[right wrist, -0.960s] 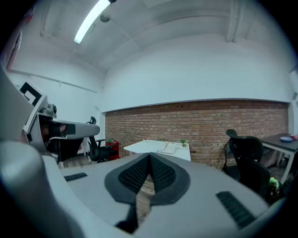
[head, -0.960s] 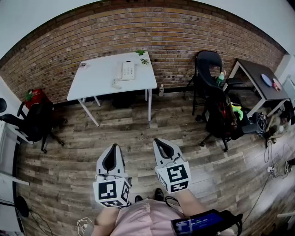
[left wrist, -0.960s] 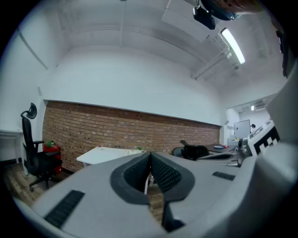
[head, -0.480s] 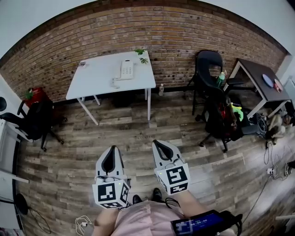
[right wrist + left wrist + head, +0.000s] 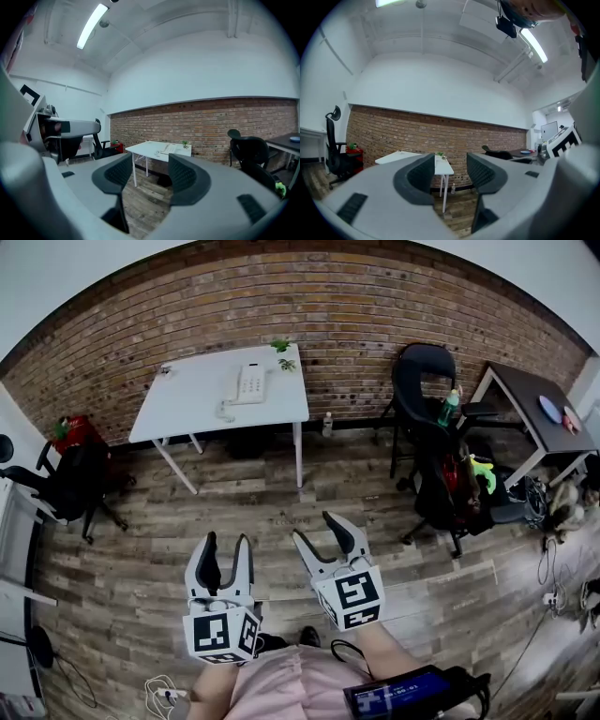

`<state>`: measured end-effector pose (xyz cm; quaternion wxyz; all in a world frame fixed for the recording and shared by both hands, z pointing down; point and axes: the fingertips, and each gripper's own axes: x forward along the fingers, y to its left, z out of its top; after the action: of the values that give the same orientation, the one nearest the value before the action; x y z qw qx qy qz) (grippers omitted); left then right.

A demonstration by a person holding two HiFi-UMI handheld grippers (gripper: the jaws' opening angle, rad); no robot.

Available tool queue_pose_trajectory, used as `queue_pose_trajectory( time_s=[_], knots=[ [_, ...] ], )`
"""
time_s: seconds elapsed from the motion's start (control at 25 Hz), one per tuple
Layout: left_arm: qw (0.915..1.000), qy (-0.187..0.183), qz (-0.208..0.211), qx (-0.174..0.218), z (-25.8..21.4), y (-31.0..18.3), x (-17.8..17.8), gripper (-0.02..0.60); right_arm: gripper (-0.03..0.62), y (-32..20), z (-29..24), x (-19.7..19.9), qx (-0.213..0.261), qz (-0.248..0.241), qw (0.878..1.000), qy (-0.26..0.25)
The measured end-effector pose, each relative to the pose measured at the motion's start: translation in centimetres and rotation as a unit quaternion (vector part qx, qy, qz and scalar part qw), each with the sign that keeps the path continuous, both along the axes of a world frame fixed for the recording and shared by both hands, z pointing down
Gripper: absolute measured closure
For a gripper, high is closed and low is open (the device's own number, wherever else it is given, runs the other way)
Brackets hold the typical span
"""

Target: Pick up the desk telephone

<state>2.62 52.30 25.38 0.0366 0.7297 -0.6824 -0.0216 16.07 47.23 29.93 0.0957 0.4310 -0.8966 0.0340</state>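
The white desk telephone [image 5: 248, 383] lies on a white table [image 5: 192, 404] against the brick wall, far across the room from me. In the right gripper view the telephone [image 5: 169, 149] shows small on the table [image 5: 151, 150], beyond the jaws. My left gripper [image 5: 225, 545] and right gripper [image 5: 316, 531] are held low in front of me over the wood floor, well short of the table. The jaws of both are opening, with nothing between them. The left gripper [image 5: 450, 174] frames only the table's right end [image 5: 442, 166]. The right gripper [image 5: 149, 174] points slightly down.
A small green plant [image 5: 284, 351] stands at the table's back right corner. Black office chairs [image 5: 433, 442] crowd a dark desk [image 5: 536, 409] at the right. Another black chair [image 5: 67, 486] and a red thing [image 5: 67, 432] are at the left. A bottle [image 5: 326, 424] stands by the wall.
Both grippers' jaws, shut in the earlier frames, now stand apart. The view has shifted slightly, and the table sits a little further left.
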Motion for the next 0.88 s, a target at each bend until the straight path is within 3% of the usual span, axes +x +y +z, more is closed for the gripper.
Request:
queue_pose_trajectory(
  time_s=[0.2,0.4,0.88],
  knots=[
    [0.9996,-0.004,-0.011,-0.026,1.8,-0.3,0.6,0.360,0.350,-0.6,1.6,0.5,-0.017,-0.009,1.000,0.000],
    [0.9986,0.004,-0.024,-0.047,3.6,-2.6,-1.1,0.360,0.350,-3.1,2.9,-0.9,-0.028,-0.017,0.999,0.005],
    [0.9973,0.018,-0.010,-0.070,6.5,-17.2,-7.6,0.360,0.350,-16.6,5.5,-7.0,-0.054,-0.007,0.998,0.021]
  ],
)
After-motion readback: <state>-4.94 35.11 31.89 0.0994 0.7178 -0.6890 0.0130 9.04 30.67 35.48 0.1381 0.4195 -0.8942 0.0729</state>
